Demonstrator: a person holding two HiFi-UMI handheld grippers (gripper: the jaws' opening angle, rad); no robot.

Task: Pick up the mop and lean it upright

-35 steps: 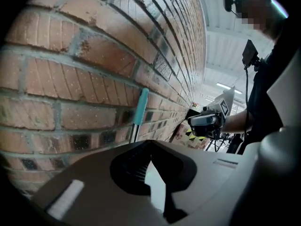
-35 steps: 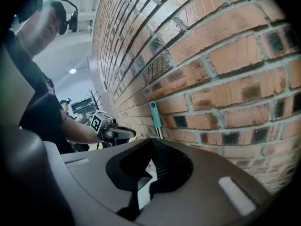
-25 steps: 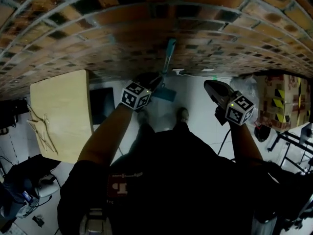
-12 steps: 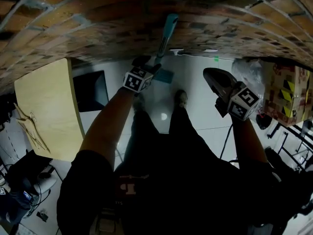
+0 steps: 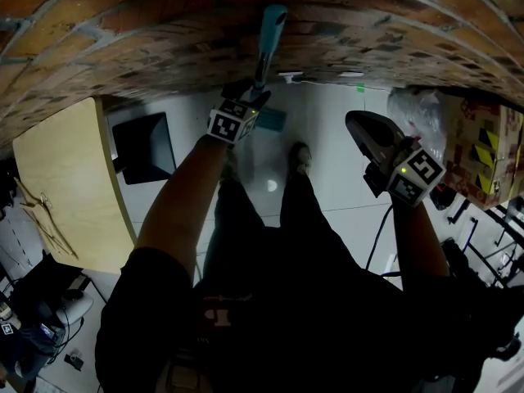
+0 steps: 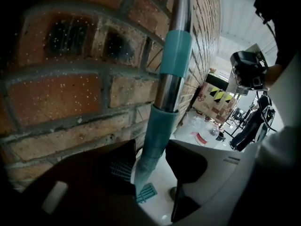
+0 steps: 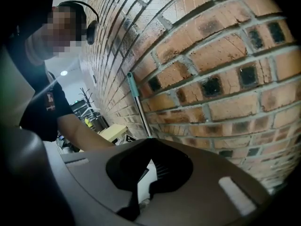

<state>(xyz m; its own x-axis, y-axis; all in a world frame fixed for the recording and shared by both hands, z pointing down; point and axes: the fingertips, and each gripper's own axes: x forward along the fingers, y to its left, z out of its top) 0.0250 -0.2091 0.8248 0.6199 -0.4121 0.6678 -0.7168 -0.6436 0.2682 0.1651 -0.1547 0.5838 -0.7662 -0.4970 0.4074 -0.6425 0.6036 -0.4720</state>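
My left claw (image 6: 150, 150) has just opened and is released. The mop (image 6: 168, 93) shaft stands between its jaws, clear of the pads, long axis near upright, leaning on the brick wall (image 6: 70, 88) beyond. Right claw (image 7: 143, 175) is clenched, empty, well aside. Left is nearer.

In the left gripper view the mop (image 6: 170, 86) handle runs off the top edge, and the mop head (image 6: 146, 192) sits mostly behind the left gripper (image 6: 149, 157). In the head view the cardboard box (image 5: 483, 158) is cut by the right edge.
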